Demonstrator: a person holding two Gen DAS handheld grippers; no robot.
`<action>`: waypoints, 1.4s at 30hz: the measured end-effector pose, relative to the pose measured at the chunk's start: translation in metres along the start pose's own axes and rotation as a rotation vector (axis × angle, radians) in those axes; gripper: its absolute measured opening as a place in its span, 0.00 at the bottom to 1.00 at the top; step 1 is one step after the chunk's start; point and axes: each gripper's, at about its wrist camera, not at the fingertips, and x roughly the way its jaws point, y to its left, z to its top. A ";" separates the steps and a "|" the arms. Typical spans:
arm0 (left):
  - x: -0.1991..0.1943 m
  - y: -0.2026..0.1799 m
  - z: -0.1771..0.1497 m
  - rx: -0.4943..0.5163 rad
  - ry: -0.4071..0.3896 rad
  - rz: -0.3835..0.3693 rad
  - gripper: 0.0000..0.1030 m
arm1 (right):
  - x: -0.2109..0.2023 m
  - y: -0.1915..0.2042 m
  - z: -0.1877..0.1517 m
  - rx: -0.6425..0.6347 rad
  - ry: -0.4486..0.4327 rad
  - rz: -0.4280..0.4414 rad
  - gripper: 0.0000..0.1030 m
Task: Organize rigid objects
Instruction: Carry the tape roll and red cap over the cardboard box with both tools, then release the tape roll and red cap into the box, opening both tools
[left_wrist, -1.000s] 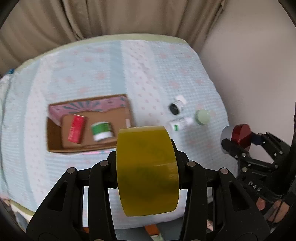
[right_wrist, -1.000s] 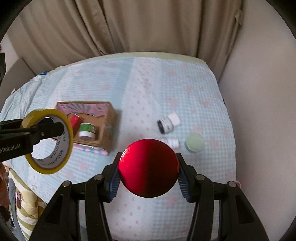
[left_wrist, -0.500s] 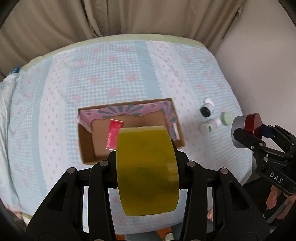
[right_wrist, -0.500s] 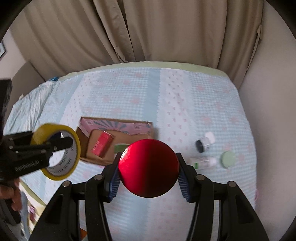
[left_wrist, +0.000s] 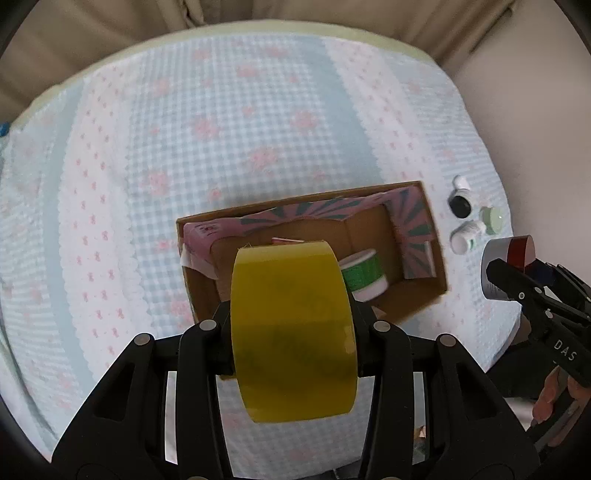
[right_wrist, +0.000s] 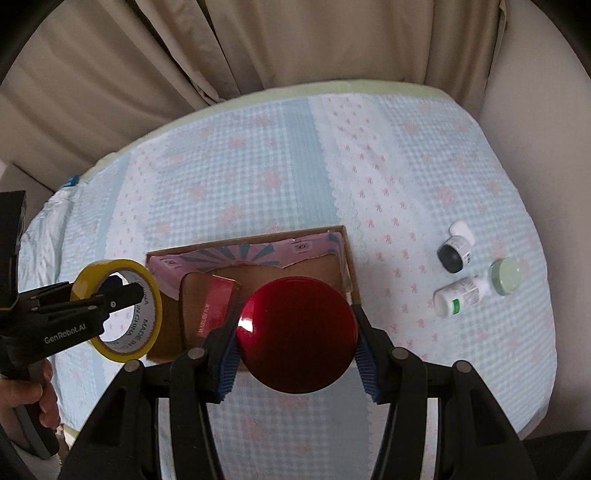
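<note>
My left gripper (left_wrist: 291, 325) is shut on a yellow tape roll (left_wrist: 291, 332), held above the near edge of an open cardboard box (left_wrist: 424, 236). The box holds a green-and-white jar (left_wrist: 364, 275) and a red packet (right_wrist: 214, 306). My right gripper (right_wrist: 297, 339) is shut on a red-lidded round tin (right_wrist: 297, 332), above the box's near right corner (right_wrist: 349, 254). The left gripper with the tape (right_wrist: 118, 310) shows in the right wrist view, and the right gripper with the tin (left_wrist: 509, 258) shows in the left wrist view.
On the checked blue-and-pink cloth (right_wrist: 295, 166) right of the box lie a black-capped bottle (right_wrist: 456, 251), a white bottle (right_wrist: 461, 295) and a pale green lid (right_wrist: 508, 275). Beige curtains (right_wrist: 258, 48) hang behind. A wall stands at the right.
Both grippers have moved toward the box with their loads. The box now sits under and just beyond the tape and the tin, and looks larger in both views.
</note>
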 end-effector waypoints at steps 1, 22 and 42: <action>0.008 0.005 0.002 0.000 0.010 0.006 0.37 | 0.010 0.002 0.002 0.001 0.012 -0.006 0.48; 0.110 0.027 0.023 0.091 0.175 0.105 0.37 | 0.172 0.005 0.029 -0.009 0.204 -0.021 0.48; 0.086 0.020 0.003 0.115 0.123 0.123 1.00 | 0.140 0.005 0.032 0.017 0.114 0.064 1.00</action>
